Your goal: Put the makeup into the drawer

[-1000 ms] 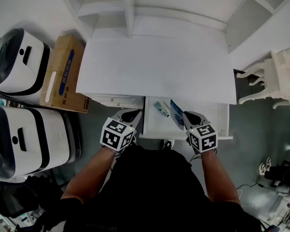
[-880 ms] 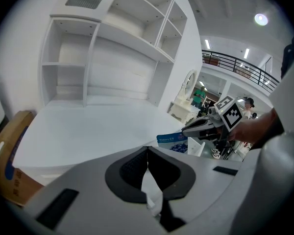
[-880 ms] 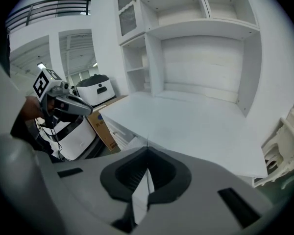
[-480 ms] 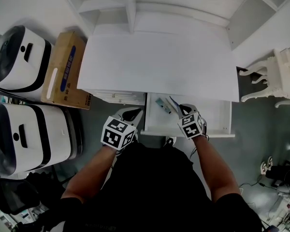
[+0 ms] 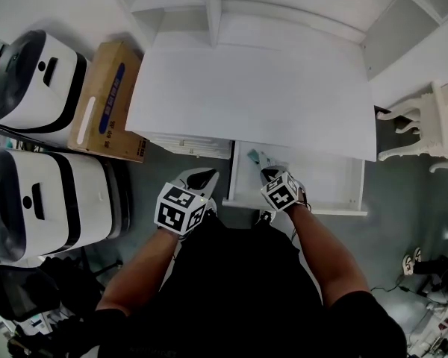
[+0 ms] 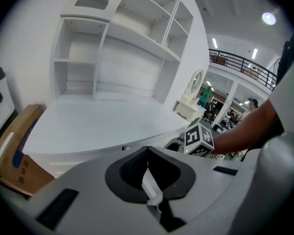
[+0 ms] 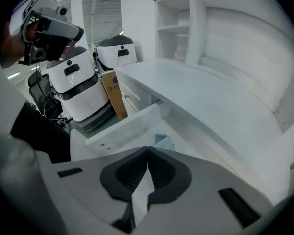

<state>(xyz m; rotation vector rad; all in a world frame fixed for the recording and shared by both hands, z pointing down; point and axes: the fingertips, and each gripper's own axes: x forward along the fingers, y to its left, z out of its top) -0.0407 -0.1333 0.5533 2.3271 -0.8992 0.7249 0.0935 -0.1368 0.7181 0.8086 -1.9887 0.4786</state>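
**Gripper state.** The right gripper (image 5: 272, 175) is pointing steeply down into the open drawer (image 5: 332, 185) beneath the white desk top (image 5: 246, 95). Its jaws are standing together, tips meeting. The right gripper view is showing only a pale sliver in the gap behind the tips, and whether anything thin is pinched there cannot be told. The left gripper (image 5: 201, 178) is hovering outside the drawer, off its left front corner. Its jaws are likewise together, with nothing identifiable between them.

**Location of the item.** A small teal makeup item (image 7: 162, 141) is lying on the drawer floor, just ahead of the right gripper's tips and towards the drawer's left side.

**Handling.** The item is appearing small, flat and light; its exact type is too small to tell.
- It is probably sliding easily on the smooth painted floor when nudged.
- Lying flat, it is offering little edge to bite, so a steep approach along one long edge is advisable.
- Take hold across the narrow width, near the middle.
- Apply light pressure, since a soft pack is likely to crease under a hard clamp.
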